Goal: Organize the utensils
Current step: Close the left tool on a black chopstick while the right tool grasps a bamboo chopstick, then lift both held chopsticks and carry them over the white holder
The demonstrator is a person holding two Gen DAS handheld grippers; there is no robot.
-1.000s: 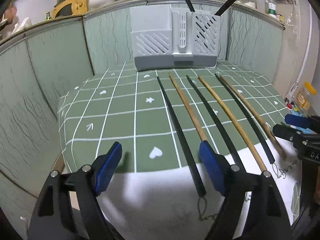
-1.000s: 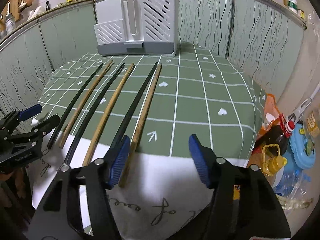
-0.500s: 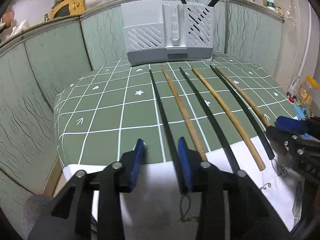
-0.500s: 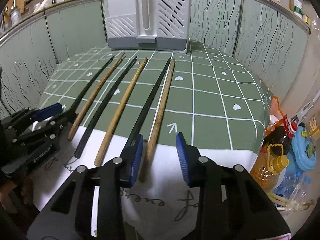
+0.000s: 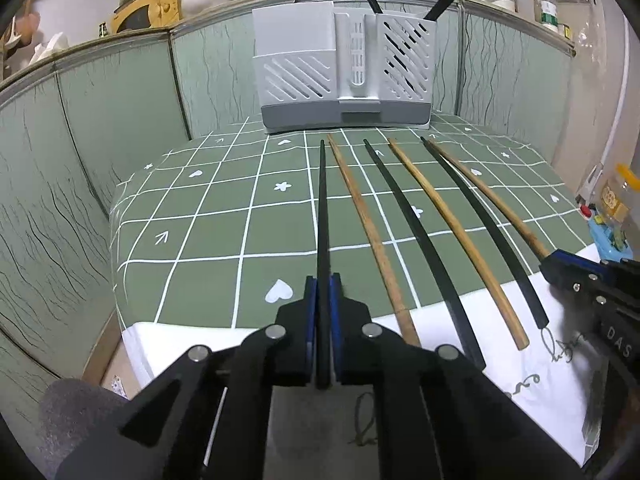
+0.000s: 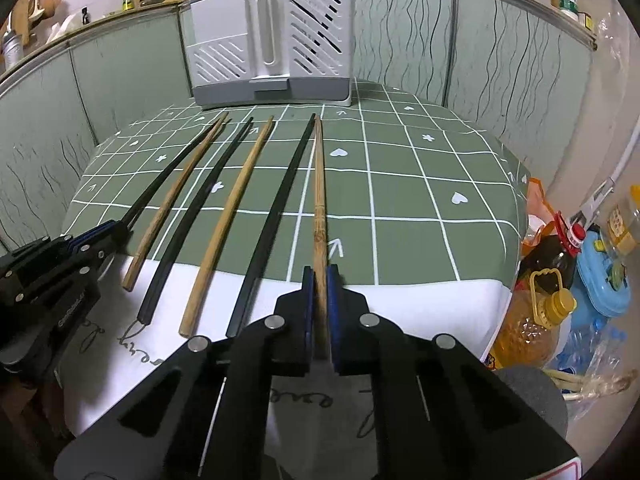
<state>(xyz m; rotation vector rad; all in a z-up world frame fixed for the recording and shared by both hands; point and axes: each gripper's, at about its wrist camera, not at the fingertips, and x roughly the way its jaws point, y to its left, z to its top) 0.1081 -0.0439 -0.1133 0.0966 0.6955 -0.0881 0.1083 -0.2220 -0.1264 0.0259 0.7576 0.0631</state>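
Several long chopsticks, black and wooden by turns, lie side by side on the green checked tablecloth [image 5: 208, 240]. My left gripper [image 5: 323, 280] is shut on the near end of the leftmost black chopstick [image 5: 322, 208]. My right gripper [image 6: 319, 274] is shut on the near end of the rightmost wooden chopstick [image 6: 319, 184]. The grey slotted utensil holder [image 5: 344, 72] stands at the table's far edge, with two black sticks in its right compartment. It also shows in the right wrist view [image 6: 272, 44]. Each gripper shows at the edge of the other's view.
Green panelled walls [image 5: 120, 100] enclose the table on the left and back. Oil bottles [image 6: 536, 312] and a blue container [image 6: 604, 280] stand on the floor to the right. A white cloth [image 6: 400, 300] covers the table's near edge.
Both grippers moved forward and closed: the left one on the leftmost black chopstick, the right one on the rightmost wooden chopstick. A second ago both were wide open.
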